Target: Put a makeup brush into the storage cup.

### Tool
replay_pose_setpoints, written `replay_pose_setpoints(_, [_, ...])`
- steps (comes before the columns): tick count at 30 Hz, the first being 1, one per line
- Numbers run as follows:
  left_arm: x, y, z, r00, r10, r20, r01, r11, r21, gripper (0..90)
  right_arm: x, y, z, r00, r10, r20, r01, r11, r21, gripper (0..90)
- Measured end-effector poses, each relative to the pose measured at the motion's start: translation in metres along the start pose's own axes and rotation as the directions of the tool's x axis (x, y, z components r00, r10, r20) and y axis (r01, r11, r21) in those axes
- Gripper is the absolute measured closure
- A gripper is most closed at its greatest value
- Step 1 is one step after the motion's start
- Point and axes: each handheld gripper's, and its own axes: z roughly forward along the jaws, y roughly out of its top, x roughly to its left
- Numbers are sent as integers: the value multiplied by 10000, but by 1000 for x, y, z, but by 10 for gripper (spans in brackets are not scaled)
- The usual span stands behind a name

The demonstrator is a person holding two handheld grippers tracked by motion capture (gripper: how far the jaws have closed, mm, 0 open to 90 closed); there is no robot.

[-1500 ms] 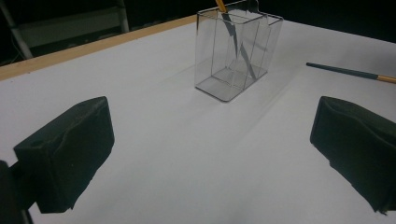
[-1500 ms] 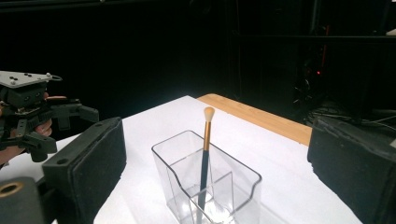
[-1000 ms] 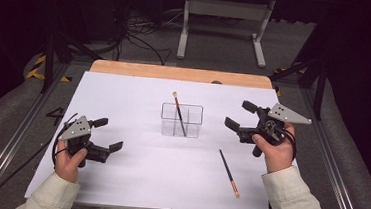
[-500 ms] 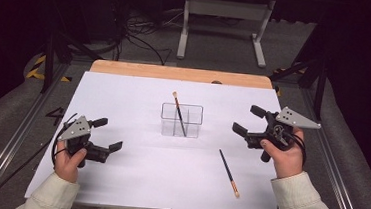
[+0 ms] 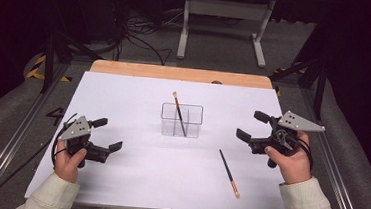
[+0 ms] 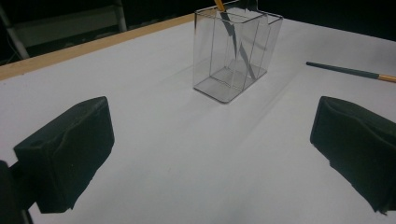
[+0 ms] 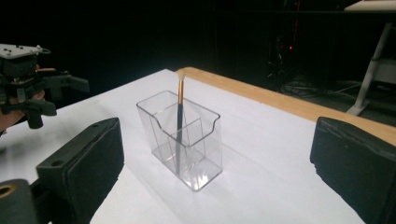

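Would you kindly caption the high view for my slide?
Open grippers flank a clear holder with one brush; another lies on the table.

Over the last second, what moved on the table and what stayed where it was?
The right tongs drew back toward the table's right edge and a little nearer the person, jaws open and empty. The left tongs stayed put, also open. The clear holder with one brush standing in it, and the other brush lying on the white table, did not move. Nothing was gripped or released.

High view above the table; both low tool views near the shared clear holder.
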Motion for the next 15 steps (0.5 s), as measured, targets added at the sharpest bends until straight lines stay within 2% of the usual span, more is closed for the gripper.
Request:
replay_pose_setpoints(8, [1,0,0,10000,83,-16,-83,9999,58,5,4,-6,-5,10000,-50,14,49,9967,805,45])
replay_pose_setpoints(15, [0,0,1,10000,87,-28,-86,9999,59,5,9,-5,-8,9995,-174,268,124,9842,1764,50])
